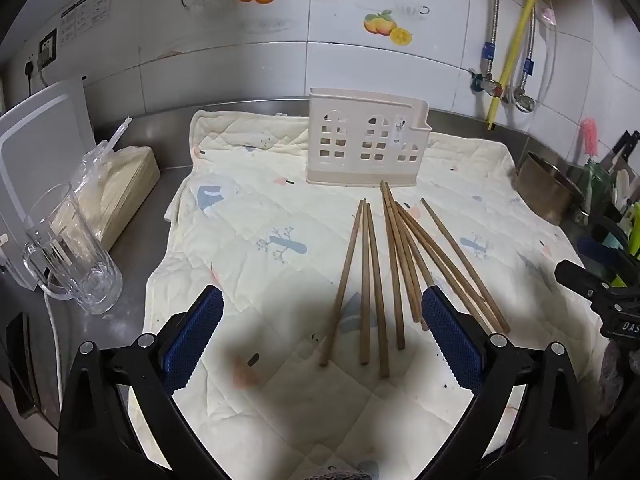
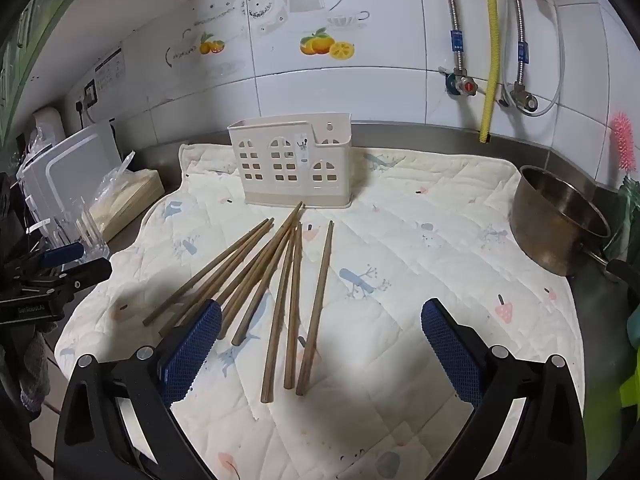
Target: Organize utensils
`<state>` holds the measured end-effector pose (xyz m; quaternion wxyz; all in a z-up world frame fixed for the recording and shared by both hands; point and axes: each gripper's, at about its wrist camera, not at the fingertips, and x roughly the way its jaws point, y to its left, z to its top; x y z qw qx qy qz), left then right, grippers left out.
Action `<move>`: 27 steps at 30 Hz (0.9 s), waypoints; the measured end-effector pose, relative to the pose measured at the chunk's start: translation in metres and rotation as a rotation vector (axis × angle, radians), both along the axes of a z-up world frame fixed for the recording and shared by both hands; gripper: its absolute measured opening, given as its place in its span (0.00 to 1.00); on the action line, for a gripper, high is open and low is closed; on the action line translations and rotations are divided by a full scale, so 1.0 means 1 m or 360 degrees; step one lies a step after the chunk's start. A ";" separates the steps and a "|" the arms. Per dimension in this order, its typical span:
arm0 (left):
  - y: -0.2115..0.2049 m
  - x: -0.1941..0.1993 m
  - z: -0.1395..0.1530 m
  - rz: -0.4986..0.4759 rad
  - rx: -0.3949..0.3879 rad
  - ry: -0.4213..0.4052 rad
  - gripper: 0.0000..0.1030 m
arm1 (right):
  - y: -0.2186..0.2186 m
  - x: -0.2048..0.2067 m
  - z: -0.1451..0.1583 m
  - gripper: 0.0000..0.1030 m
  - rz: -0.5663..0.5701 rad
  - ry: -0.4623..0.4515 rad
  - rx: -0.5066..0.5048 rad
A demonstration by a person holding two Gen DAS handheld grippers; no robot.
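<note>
**Utensil sorting: not yet started, all chopsticks loose on mat**

Blue-padded fingers (image 1: 448,332) of left gripper (image 1: 322,322) nearest the lens, spread wide, nothing between the pads. Right gripper (image 2: 321,330) likewise spread wide, empty. Both raised above quilted mat (image 1: 256,216), angled down toward the work.

Progress: none evident. Wooden chopsticks (image 1: 376,280) all lying flat on the mat, in front of cream holder (image 1: 366,140). Holder upright at far edge of mat, near tiled wall; nothing seen rising above its rim or showing behind the window-shaped cut-outs, so judged empty. Interior not fully visible.

Remaining: entire bundle to be gathered and stood in the holder.

Condition of chopsticks: brown, plain, slender, thinner ends toward the holder. Two loose groups noted. One set of about three roughly parallel, close together. Second set fanned and partly crossing, several overlapping, one tip just short of the holder base. Exact count uncertain where sticks overlap. In left wrist view, one finger covers the near ends of the fanned set; contact cannot be told.

Surroundings: glass mug (image 1: 72,252) off the mat's left side, metal bowl (image 2: 560,220) at its right edge, both apart from the chopsticks.
</note>
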<state>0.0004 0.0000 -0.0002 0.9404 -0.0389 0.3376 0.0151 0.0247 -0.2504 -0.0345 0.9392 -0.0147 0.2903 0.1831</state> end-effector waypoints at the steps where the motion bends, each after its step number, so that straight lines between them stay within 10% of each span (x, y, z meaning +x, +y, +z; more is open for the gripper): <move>1: 0.000 0.000 0.000 0.0002 -0.0001 0.0000 0.95 | 0.000 -0.001 0.000 0.94 0.0003 -0.0013 -0.0001; 27: 0.002 -0.003 0.002 0.0010 0.0002 -0.0018 0.95 | 0.004 -0.004 0.002 0.94 0.0013 -0.0035 -0.0010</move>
